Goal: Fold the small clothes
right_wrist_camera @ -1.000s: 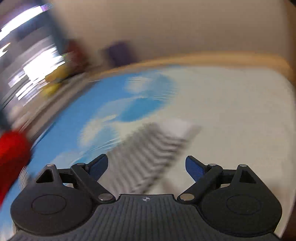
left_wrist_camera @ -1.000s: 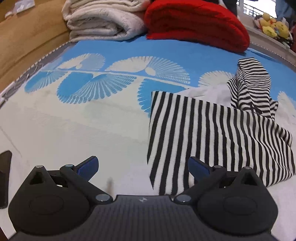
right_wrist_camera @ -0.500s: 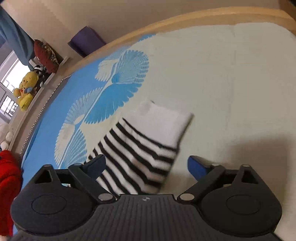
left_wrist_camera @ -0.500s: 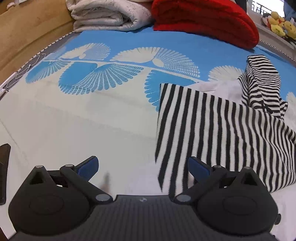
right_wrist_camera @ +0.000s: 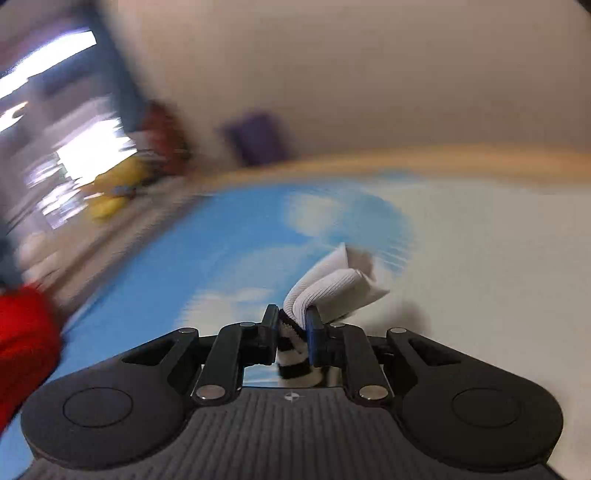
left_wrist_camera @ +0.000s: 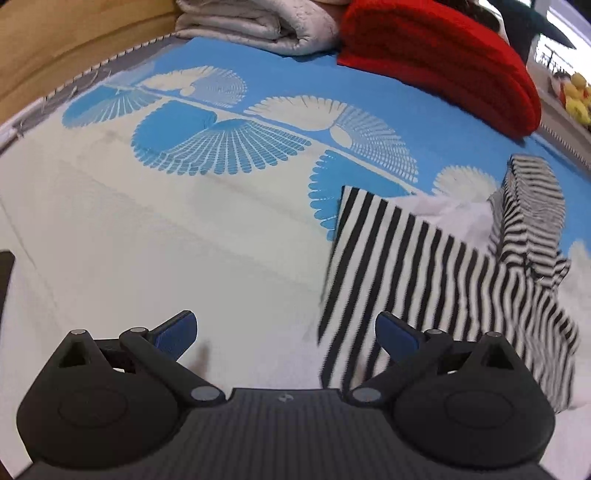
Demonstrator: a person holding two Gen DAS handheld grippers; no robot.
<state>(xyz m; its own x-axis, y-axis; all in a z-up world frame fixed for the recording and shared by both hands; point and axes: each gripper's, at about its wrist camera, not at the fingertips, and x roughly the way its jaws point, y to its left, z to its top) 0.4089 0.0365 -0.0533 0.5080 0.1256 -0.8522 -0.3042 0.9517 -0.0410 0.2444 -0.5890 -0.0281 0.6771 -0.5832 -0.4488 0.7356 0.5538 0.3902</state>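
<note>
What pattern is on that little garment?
Black and white stripes on the garment, with a plain white cuff; clearest in the left wrist view.

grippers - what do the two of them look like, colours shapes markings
Both look alike. The left gripper has a ribbed dark grey body with a small round logo, two rounded black housings with circular recesses, black linkage bars on silver pivot pins, and blue finger pads. The right gripper shows the same build, its blue pads seen edge-on. No cables or sleeves are visible.

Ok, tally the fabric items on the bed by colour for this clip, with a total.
Black-and-white striped garment: 1, its white cuff clamped in the right gripper
Red folded blanket: 1
Off-white folded blanket: 1
Total: 3
</note>
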